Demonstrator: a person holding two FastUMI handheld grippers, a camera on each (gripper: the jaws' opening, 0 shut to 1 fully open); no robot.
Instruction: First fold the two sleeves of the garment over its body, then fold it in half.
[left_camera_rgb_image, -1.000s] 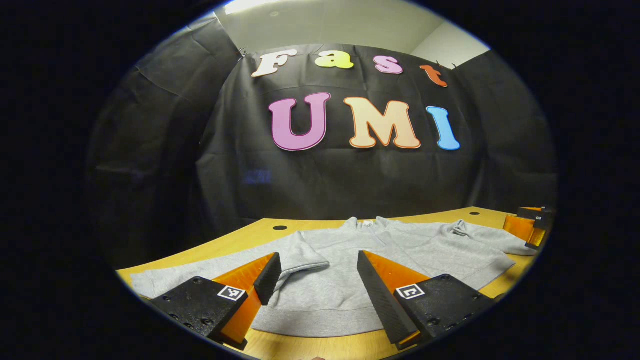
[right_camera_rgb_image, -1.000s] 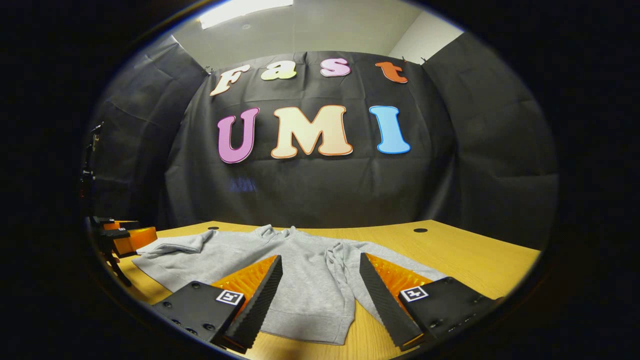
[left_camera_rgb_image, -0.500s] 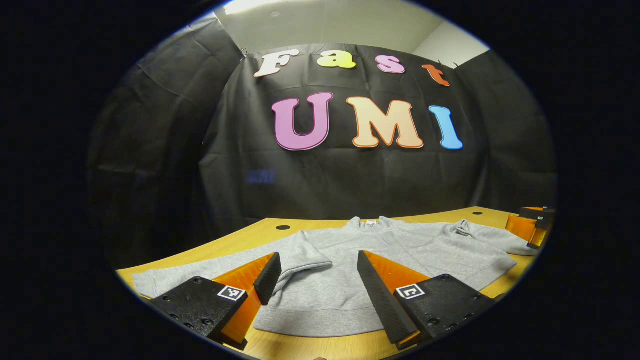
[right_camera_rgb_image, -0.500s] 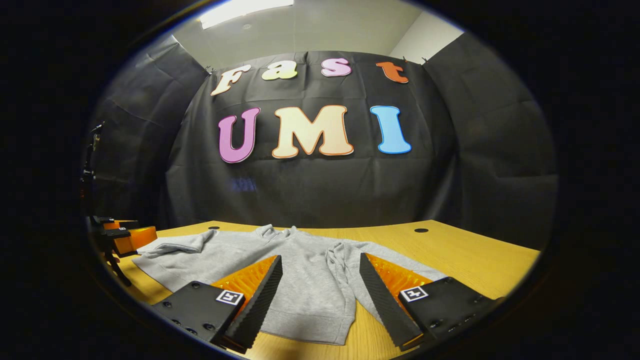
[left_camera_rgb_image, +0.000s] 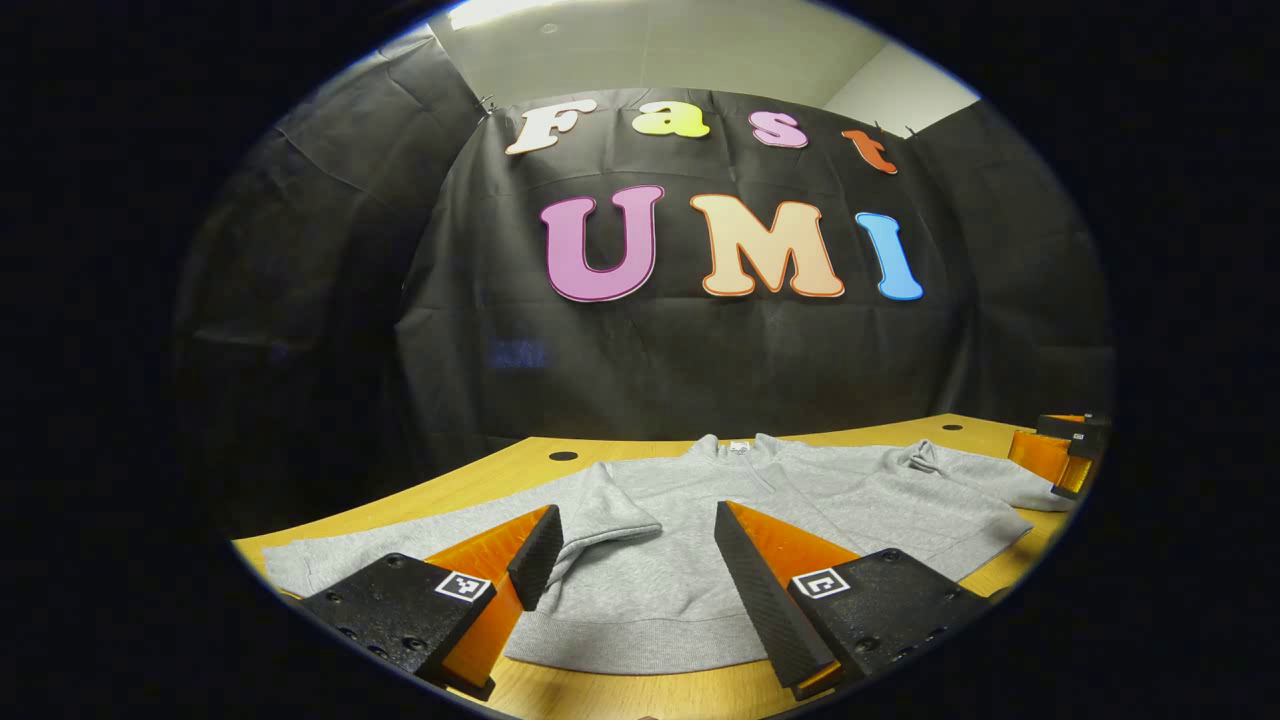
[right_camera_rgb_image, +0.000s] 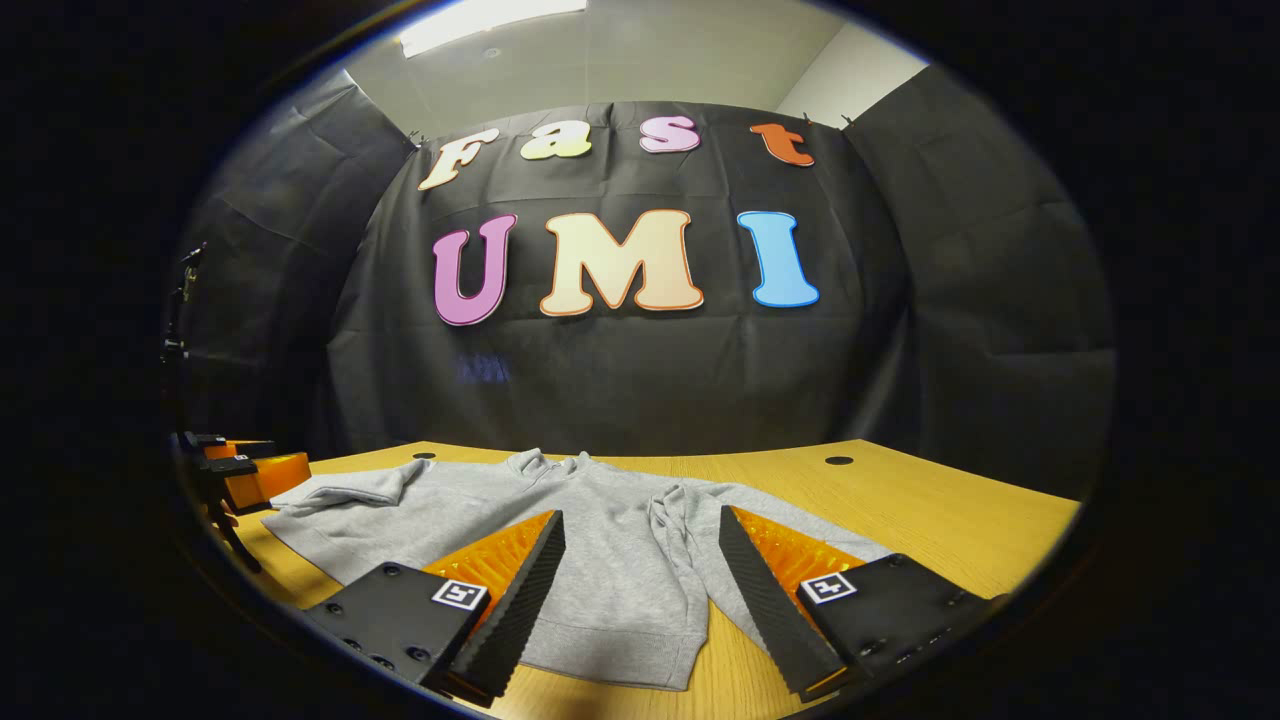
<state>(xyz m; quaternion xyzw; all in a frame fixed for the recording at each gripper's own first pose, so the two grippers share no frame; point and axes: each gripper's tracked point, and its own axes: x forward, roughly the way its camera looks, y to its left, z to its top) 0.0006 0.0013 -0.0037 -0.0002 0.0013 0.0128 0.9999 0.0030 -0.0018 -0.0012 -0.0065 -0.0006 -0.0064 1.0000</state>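
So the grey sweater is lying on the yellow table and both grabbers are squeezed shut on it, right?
Not quite. The grey sweater does lie on the yellow table, but both grabbers are open. The left gripper in the left gripper view and the right gripper in the right gripper view have their fingers spread apart over the cloth, pinching nothing.

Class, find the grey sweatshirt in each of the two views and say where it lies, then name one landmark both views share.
Left gripper view: the grey sweatshirt lies flat across the lower middle, beyond the open left claw.
Right gripper view: it lies lower left of centre, its hem between the fingers of the open right claw.
Shared landmark: the sweatshirt's collar, toward the black cloth wall, on the wooden table.
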